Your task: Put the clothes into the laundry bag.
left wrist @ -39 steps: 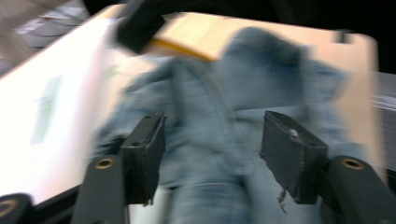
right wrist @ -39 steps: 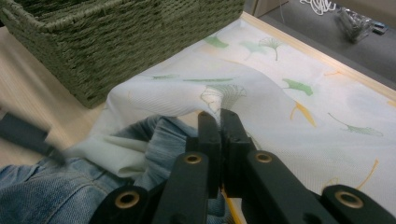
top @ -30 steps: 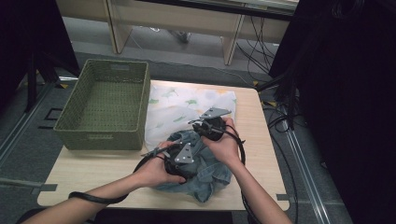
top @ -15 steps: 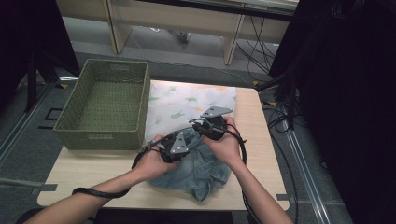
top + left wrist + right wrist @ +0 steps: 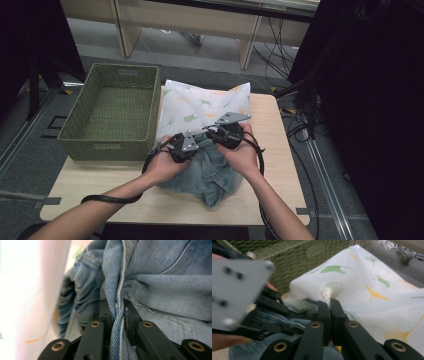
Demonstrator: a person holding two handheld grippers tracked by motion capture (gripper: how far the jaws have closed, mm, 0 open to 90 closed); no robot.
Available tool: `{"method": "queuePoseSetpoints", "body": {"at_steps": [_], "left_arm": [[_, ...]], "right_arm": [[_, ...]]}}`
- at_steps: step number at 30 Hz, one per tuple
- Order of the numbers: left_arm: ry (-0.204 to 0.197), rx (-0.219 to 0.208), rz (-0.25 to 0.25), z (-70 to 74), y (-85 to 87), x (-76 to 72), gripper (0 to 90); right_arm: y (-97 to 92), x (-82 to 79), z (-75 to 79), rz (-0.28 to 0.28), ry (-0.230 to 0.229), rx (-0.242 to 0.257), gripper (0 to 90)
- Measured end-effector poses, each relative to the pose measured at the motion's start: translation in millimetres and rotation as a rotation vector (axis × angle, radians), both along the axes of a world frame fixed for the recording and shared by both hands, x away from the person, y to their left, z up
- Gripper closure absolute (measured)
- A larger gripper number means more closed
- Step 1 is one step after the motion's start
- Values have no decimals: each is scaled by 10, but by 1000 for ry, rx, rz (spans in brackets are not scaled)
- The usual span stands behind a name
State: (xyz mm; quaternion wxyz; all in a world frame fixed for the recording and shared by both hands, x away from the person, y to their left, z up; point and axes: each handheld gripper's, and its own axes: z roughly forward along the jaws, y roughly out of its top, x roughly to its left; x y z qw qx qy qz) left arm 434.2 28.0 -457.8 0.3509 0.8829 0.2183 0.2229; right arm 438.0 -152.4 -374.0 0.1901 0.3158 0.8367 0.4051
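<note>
From above, we see the denim garment (image 5: pixel 210 170) bunched on the counter (image 5: pixel 280 165) beside the green basket (image 5: pixel 112 112). Left tool (image 5: pixel 117 308) pinches its seam. Right tool (image 5: pixel 329 306) looks closed, perhaps on denim, by leaf-print cloth (image 5: pixel 367 290).

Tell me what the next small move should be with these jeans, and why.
Probably draw the two grippers apart to spread the denim garment. The left gripper pinches a seam, the right gripper looks shut beside it, and the fabric is bunched.
</note>
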Motion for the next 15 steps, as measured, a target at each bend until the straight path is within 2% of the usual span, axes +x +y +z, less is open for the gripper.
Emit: {"method": "queuePoseSetpoints", "body": {"at_steps": [2,4,6,7,8,9,12,15], "left_arm": [[4,29,-3,-102,-47,40,794],[8,38,-5,-137,-70,60,785],[0,25,-12,-119,-70,42,750],[2,17,-30,-100,-65,23,705],[7,2,-42,-82,-60,2,647],[8,-26,-57,-40,-48,-43,592],[-19,-72,-90,107,-17,-177,430],[-69,-99,-140,291,1,-341,370]], "right_arm": [[-3,18,-50,-9,22,-9,899],[-11,45,-94,-12,31,-14,899],[-26,60,-142,-19,48,-20,899],[-31,55,-153,-40,65,-12,899],[-50,77,-161,-32,55,-16,899],[-55,75,-161,-50,68,-6,899],[-109,120,-155,-47,48,-2,897],[-131,120,-158,-68,56,4,895]]}}
